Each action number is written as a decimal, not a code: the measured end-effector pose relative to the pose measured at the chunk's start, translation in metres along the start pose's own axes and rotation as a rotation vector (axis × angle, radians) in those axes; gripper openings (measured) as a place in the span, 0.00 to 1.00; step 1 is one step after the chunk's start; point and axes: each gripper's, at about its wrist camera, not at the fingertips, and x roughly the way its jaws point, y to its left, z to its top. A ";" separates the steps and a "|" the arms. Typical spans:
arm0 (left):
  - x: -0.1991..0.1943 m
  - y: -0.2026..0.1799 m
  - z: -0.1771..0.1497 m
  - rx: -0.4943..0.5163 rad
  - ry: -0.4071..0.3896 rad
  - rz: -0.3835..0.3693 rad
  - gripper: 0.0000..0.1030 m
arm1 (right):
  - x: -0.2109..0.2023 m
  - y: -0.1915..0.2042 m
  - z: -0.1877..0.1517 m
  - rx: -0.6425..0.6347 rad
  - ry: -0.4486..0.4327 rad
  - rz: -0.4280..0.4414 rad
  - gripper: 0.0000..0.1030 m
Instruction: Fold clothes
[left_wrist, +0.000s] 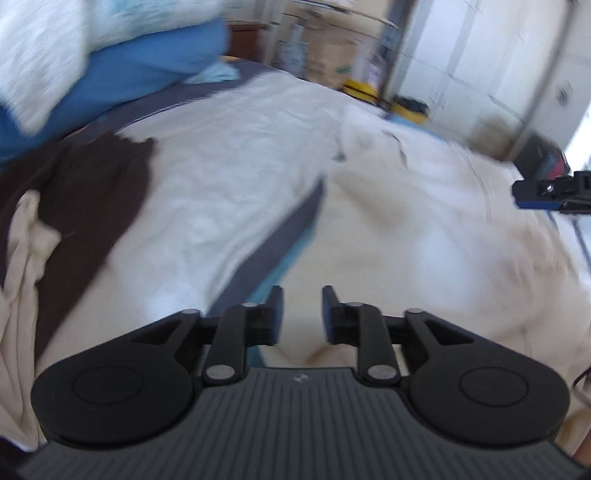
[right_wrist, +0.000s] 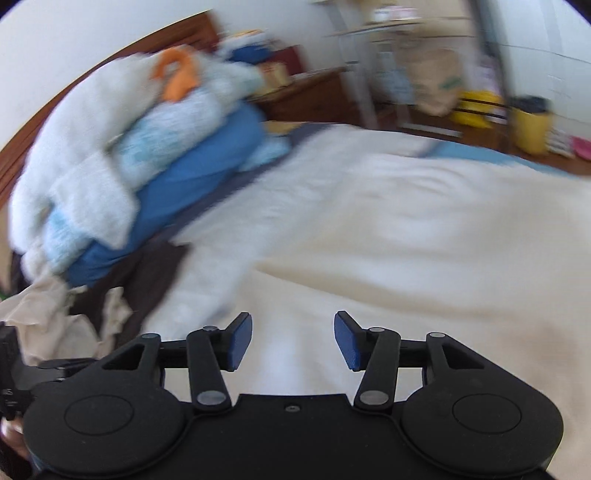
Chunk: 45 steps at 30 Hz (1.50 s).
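A cream garment (left_wrist: 424, 229) lies spread over the right part of the bed, and a white cloth (left_wrist: 229, 177) lies beside it to the left. My left gripper (left_wrist: 302, 314) hovers over the near edge of the cream garment, open, nothing between its fingers. My right gripper (right_wrist: 293, 339) is open too, above the cream garment (right_wrist: 424, 251). The right gripper's tip (left_wrist: 546, 194) shows at the right edge of the left wrist view. A dark brown garment (left_wrist: 85, 192) and a crumpled beige one (left_wrist: 26, 258) lie at the left.
A pile of blue and white bedding (right_wrist: 140, 162) with an orange item (right_wrist: 177, 74) sits at the bed's head. A grey-blue bed sheet strip (left_wrist: 291, 236) shows between the cloths. Wooden furniture (right_wrist: 306, 96), cardboard boxes (left_wrist: 328, 55) and yellow containers (right_wrist: 528, 122) stand beyond the bed.
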 end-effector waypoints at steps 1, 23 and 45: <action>0.003 -0.007 -0.001 0.034 0.016 -0.026 0.38 | -0.007 -0.016 -0.004 0.051 0.000 -0.044 0.55; 0.035 -0.004 -0.014 -0.041 0.105 0.220 0.79 | -0.012 -0.147 -0.040 0.572 0.179 -0.233 0.69; 0.008 0.046 -0.013 -0.430 0.041 -0.051 0.46 | -0.093 -0.081 -0.073 0.461 -0.113 -0.219 0.15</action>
